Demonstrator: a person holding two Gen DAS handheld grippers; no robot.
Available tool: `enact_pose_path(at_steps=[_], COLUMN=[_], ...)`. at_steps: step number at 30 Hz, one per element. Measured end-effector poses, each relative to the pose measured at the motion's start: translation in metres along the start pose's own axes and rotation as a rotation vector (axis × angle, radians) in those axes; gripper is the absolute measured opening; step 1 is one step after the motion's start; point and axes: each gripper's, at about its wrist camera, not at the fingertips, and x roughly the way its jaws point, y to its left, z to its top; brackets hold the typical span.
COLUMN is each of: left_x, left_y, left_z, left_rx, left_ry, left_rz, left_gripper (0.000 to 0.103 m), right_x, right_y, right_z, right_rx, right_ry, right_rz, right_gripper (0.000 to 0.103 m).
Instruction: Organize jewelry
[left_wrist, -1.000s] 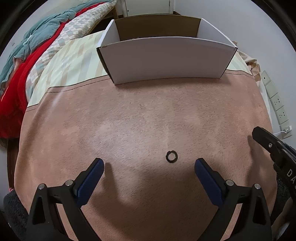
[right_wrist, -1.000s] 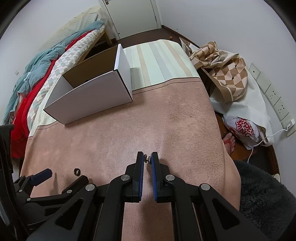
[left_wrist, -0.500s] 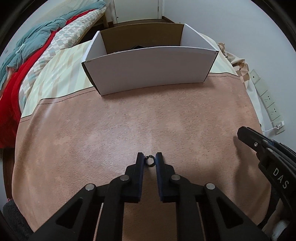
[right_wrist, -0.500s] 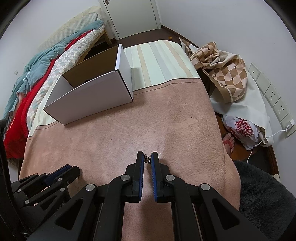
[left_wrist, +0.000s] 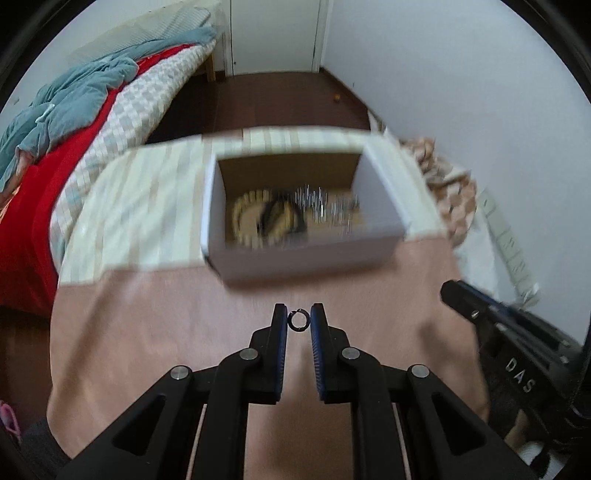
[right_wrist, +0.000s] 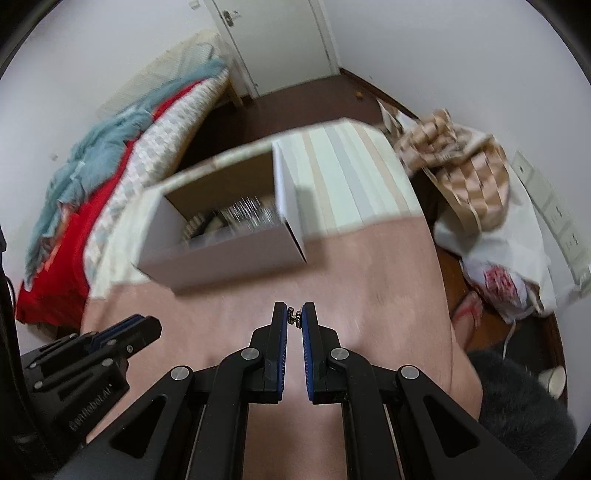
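Pinching a small dark ring (left_wrist: 298, 319) at mid-frame, our left gripper (left_wrist: 298, 320) has its pads closed edge-on across it, so the ring cannot slip. Our right gripper (right_wrist: 294, 318) is clamped on a tiny metal piece (right_wrist: 294, 317), likely an earring. The white box (left_wrist: 306, 254) above centre already holds jewelry, so we judge both pieces belong there.
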Motion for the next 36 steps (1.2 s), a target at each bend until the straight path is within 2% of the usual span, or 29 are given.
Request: enact_pose_path(at_steps=[6,11,15,21,22,23,24,25,27,29,32,33,34,35,36], left_x=[0.01,0.046,0.065,0.078,0.077,0.076,0.075,0.072,0.066,0.057,0.043,0.039,0.034,0.032,0.027], left_y=[0.024,0.044,0.05,0.055,0.056,0.057,0.058,0.06,0.063,0.068,0.075,0.078,0.081,0.082,0.084], left_z=[0.072,0.105,0.119,0.129,0.13,0.131,0.132,0.133,0.133,0.132,0.127,0.122,0.118,0.115,0.109], left_rx=[-0.029,-0.036,-0.035,-0.066,-0.072,-0.073,-0.072,-0.075,-0.086,-0.1,-0.116,-0.126,-0.136,-0.138,-0.14], left_ry=[-0.01,0.05,0.085,0.144,0.144,0.139,0.135,0.127,0.115,0.097,0.076,0.074,0.071,0.068,0.062], left_rz=[-0.02,-0.005,-0.013,-0.026,-0.024,-0.014,-0.007,0.001,0.011,0.018,0.054,0.061,0.073,0.084,0.11], left_gripper=[0.01,0.01,0.01,0.014,0.015,0.017,0.019,0.024,0.041,0.064,0.068,0.069,0.071,0.08,0.087], right_x=[0.01,0.054,0.09,0.122,0.125,0.128,0.128,0.127,0.124,0.115,0.096,0.088,0.083,0.077,0.071], right_y=[0.02,0.034,0.04,0.047,0.048,0.047,0.046,0.045,0.044,0.042,0.04,0.04,0.041,0.042,0.044], right_z=[0.077,0.124,0.137,0.133,0.133,0.133,0.133,0.133,0.135,0.137,0.14,0.14,0.14,0.139,0.138], right_rx=[-0.047,-0.099,-0.121,-0.118,-0.109,-0.097,-0.087,-0.075,-0.062,-0.05,-0.068,-0.077,-0.083,-0.094,-0.112], right_ry=[0.001,0.118,0.236,0.349,0.362,0.37,0.372,0.369,0.359,0.343,0.288,0.267,0.253,0.243,0.23], right_rz=[0.103,0.135,0.151,0.172,0.175,0.174,0.173,0.173,0.171,0.169,0.112,0.087,0.069,0.039,-0.003], right_gripper=[0.008,0.008,0.008,0.01,0.012,0.018,0.024,0.034,0.036,0.036,0.038,0.04,0.048,0.056,0.059])
